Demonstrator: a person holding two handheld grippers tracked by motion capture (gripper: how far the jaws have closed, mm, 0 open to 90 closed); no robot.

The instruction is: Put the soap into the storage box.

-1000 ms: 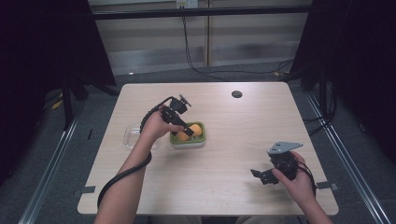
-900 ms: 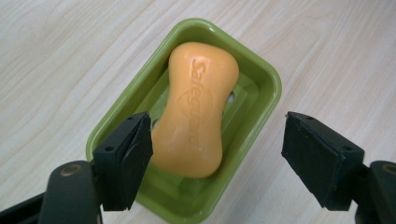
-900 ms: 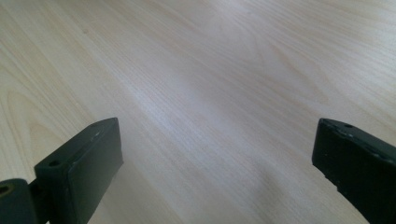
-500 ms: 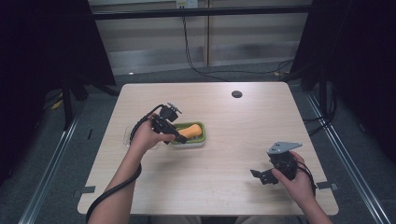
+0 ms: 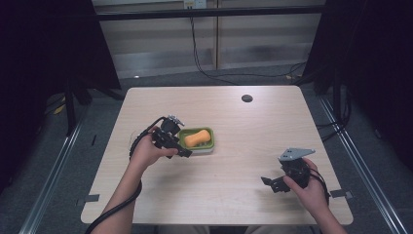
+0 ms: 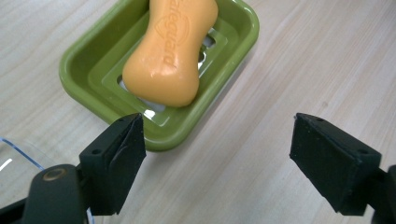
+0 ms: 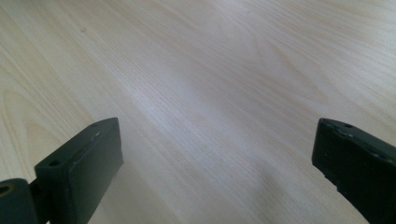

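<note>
Soap sits in the dish, your grippers empty.
Your left gripper, jaws just opening, gapes beside the dish holding the soap; your right gripper gapes over bare table.

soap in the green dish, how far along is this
Done, by the look of it: the orange soap lies in the green dish. In hand: the left tool sits just short of the dish, its jaws having just been opening, nothing between them. The right tool is open over bare table. Possibly left: the clear lid beside the dish.
</note>
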